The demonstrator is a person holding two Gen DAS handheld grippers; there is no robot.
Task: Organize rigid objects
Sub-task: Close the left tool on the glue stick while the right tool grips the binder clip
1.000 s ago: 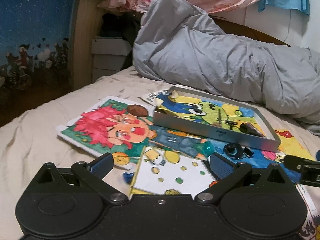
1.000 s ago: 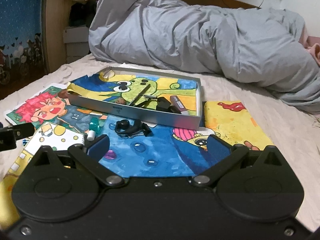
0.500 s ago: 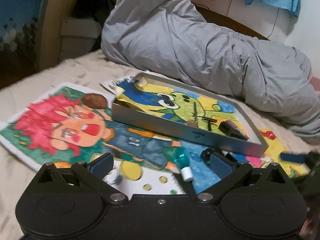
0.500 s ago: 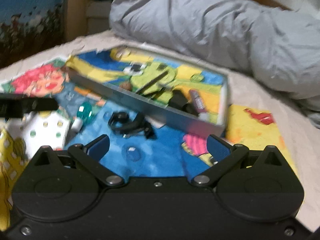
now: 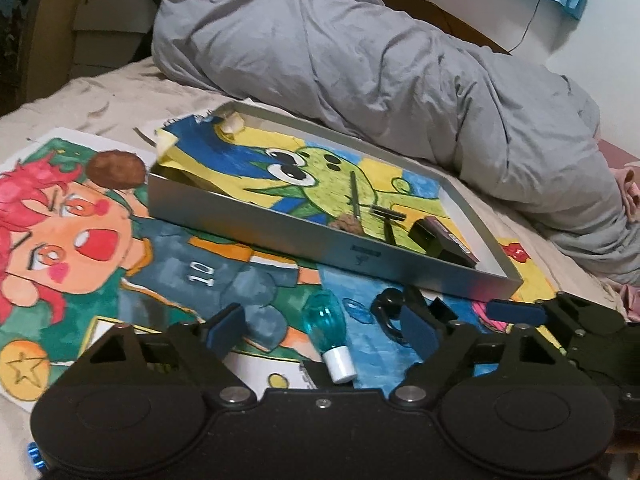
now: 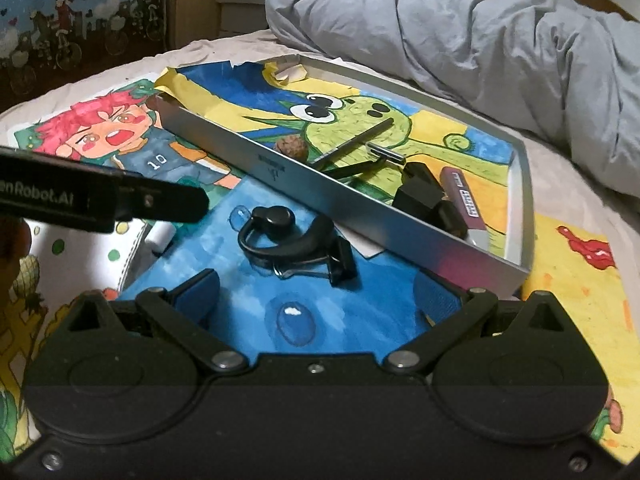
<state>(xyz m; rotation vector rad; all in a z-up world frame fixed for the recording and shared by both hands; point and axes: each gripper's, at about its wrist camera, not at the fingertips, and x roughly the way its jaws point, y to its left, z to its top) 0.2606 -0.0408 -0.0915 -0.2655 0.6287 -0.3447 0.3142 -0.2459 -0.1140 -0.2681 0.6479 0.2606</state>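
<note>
Between the spread fingers of the left tool (image 5: 322,330), the teal bulb (image 5: 328,332) could roll off the soft bed, while the right tool (image 6: 316,292), also spread, might snag the earpiece (image 6: 276,228) and binder clip (image 6: 340,262) lying at 12 o'clock, just outside the tray (image 6: 320,184).

I'm seeing open blue paper ahead of my right gripper (image 6: 316,292); the black earpiece (image 6: 280,232) and binder clip (image 6: 340,260) are lying there, the tray (image 6: 360,204) wall blocking beyond, my left gripper (image 6: 100,200) crowding leftward.
</note>
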